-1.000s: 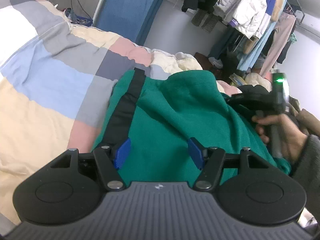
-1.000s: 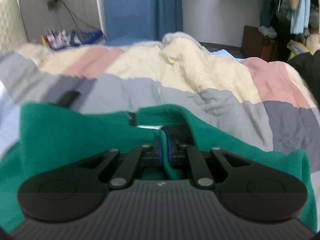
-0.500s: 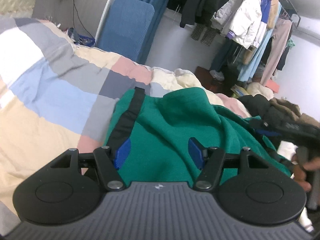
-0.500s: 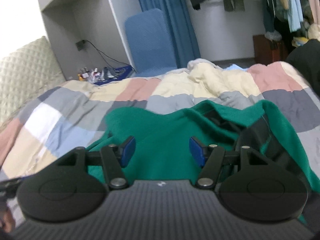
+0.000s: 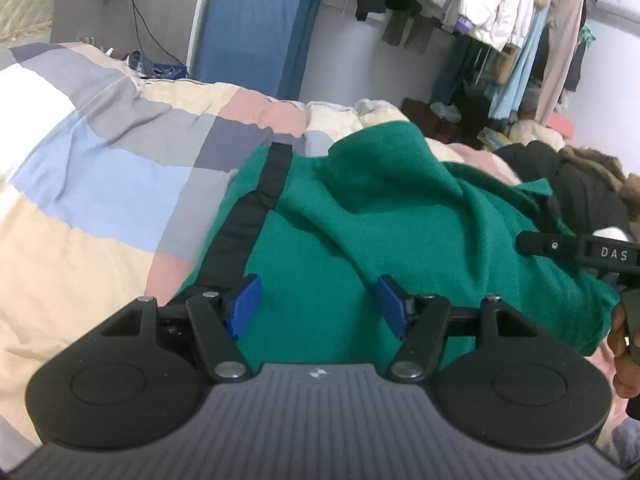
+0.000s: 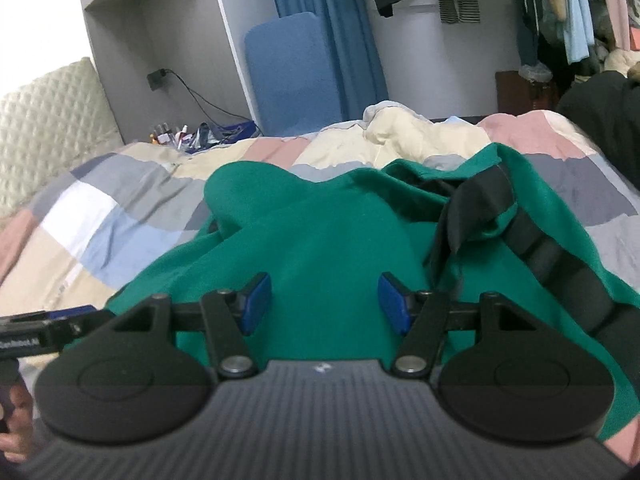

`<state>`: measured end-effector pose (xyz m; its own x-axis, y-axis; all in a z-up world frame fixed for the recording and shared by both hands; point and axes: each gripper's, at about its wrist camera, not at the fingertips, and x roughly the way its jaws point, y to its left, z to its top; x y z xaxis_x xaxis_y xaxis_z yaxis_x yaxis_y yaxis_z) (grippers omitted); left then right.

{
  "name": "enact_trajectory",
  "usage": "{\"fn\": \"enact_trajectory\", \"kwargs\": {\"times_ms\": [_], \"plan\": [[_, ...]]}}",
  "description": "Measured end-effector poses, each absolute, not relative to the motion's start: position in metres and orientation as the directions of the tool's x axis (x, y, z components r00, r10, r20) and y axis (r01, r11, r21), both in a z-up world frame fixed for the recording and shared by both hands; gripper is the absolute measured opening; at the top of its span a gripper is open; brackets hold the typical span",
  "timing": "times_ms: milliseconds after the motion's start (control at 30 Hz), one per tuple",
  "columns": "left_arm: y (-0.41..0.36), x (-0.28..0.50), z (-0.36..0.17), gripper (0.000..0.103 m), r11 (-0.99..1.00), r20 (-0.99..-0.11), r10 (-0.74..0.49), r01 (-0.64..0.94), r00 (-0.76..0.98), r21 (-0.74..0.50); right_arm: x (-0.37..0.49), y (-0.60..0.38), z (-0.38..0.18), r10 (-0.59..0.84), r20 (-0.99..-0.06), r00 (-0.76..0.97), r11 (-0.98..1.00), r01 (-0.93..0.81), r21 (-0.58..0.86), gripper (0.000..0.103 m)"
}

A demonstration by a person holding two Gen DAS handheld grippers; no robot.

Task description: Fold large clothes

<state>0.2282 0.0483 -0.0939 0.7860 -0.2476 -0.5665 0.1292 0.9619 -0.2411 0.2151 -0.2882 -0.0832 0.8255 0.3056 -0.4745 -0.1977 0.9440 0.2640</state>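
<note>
R gripper (image 6: 321, 304): blue pads apart w/ nothing between them, jaws released. A sec ago they were clenched on a fold of the green fleece garment w/ black trim strips (image 6: 328, 248); they've just been opening, & the cloth now lies under the pads rather than pinched. The view has also pulled back from the far edge of the garment toward the near side, so the whole bunched body shows ahead.

L gripper (image 5: 319, 306): pads apart, empty, same gap as a sec ago, hovering over the near-left part of the garment (image 5: 360, 240), just right of a long black trim strip (image 5: 256, 220). R gripper's black body (image 5: 580, 252) shows at the right edge of the L view, w/ a bit of the person's hand (image 5: 624, 356) on its handle.

Garment sits mid-bed on the patchwork quilt in pastel blocks (image 5: 100, 168), heaped & creased, one lobe folded over the middle, not flat.

Judgement: one fold was prob. just laid & let go; the pile is still lumpy, so more smoothing & at least another fold seem needed. Both grippers are free to re-grab an edge.

Beyond: blue upholstered panel (image 6: 292, 72) & hanging clothes rack (image 5: 500, 12) at the far wall.
</note>
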Motion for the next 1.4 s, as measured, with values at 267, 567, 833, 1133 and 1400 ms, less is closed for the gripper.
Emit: {"fn": "enact_trajectory", "kwargs": {"times_ms": [267,567,833,1133,1400], "plan": [[0.035,0.247,-0.114,0.075,0.974,-0.633,-0.218,0.125,0.743,-0.189,0.23,-0.273,-0.107,0.299,-0.487,0.821,0.953,-0.229,0.199,0.076],[0.041,0.246,-0.111,0.079,0.967,-0.63,-0.228,0.094,0.743,-0.239,0.222,-0.267,-0.111,0.276,-0.473,0.837,0.958,-0.198,0.208,0.081],[0.06,0.213,-0.089,0.082,0.886,-0.576,-0.354,0.067,0.737,-0.459,0.178,-0.277,-0.093,0.27,-0.433,0.86,0.947,-0.155,0.282,0.08],[0.089,0.183,-0.096,0.084,0.628,-0.482,-0.567,-0.029,0.668,-0.778,0.128,-0.298,-0.092,0.385,-0.453,0.804,0.825,-0.081,0.559,0.081],[0.094,0.195,-0.146,0.084,0.47,-0.495,-0.638,-0.21,0.59,-0.857,0.132,-0.336,-0.131,0.412,-0.501,0.761,0.613,0.176,0.77,0.088]]}}
